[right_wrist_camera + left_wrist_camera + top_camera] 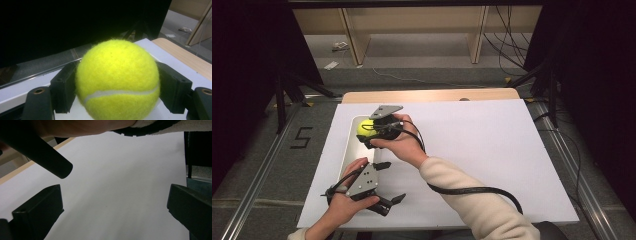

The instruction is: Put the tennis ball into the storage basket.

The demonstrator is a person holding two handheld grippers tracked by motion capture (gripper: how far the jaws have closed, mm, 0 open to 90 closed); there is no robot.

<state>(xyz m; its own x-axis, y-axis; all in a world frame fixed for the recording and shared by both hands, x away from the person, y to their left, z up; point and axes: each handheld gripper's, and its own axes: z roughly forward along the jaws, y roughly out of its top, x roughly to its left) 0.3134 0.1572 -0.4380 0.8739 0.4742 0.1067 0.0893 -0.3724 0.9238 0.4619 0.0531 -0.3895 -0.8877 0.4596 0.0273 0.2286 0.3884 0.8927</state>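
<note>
High view: a tennis ball (365, 128) is seen clamped in the right gripper (370, 131), held above a long white tray (350, 145) at the left side of the white sheet (492, 150) that covers the desk (432, 95).
Right gripper view: the tennis ball (118, 80) is gripped between the two black jaws, one pad pressed on each flank, roughly across its widest part; the white seam is seen running across its lower front.
Right jaws: closed onto the ball, spread about as far as the ball is wide.
Left gripper (387, 182): held low near the front edge of the sheet, well apart from the ball; its jaws are spread wide with nothing between them, as seen in the left gripper view over bare white sheet (120, 195).
Weight: judged light; little clamping force should be needed to carry it.
Surface: fuzzy felt, judged grippy rather than slippery, so the pads are unlikely to slide.
Stiffness: judged springy; the ball may give slightly under pressure and recover, and it is not fragile.
Best hold: across the middle, as now; a grip set off-centre could squeeze the round ball out.
Risk on release: rolling or bouncing is likely; whether the tray's rim is high enough to stop it cannot be told.
</note>
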